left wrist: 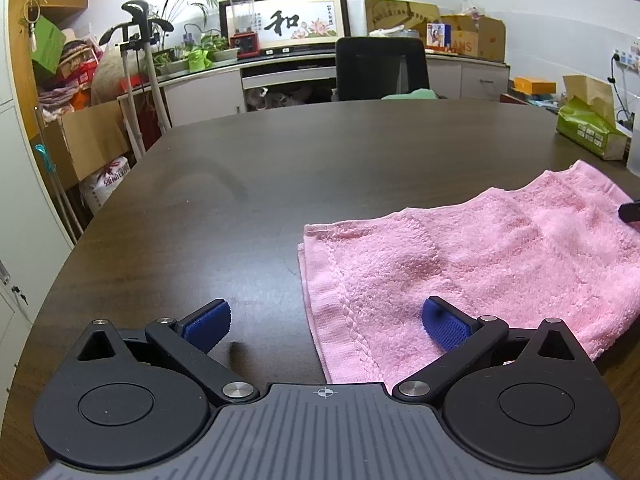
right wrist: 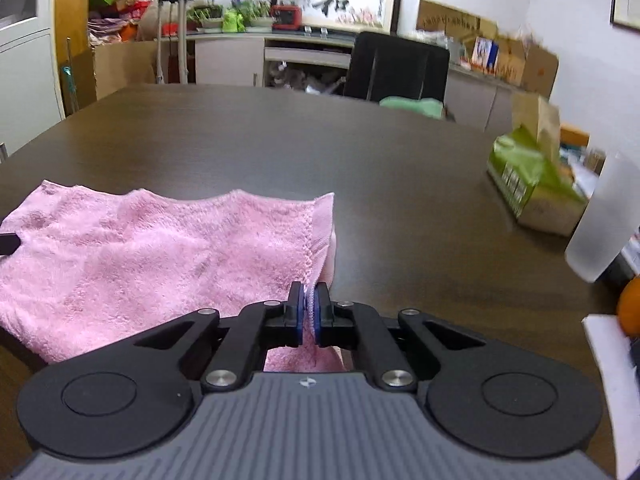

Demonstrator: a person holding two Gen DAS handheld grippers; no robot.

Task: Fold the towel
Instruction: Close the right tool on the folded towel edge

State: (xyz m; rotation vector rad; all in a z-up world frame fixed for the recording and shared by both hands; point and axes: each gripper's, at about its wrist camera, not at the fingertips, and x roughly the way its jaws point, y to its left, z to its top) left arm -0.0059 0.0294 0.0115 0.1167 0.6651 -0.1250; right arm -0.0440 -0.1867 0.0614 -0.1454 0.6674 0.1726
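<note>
Currently the right tool [right wrist: 308, 312] is pinched on the towel [right wrist: 160, 256] hem at its right edge; the cloth extends left of it across the surface [right wrist: 320, 140]. Left tool [left wrist: 326, 326] stands wide (nothing gripped), straddling the towel's opposite hem.
</note>
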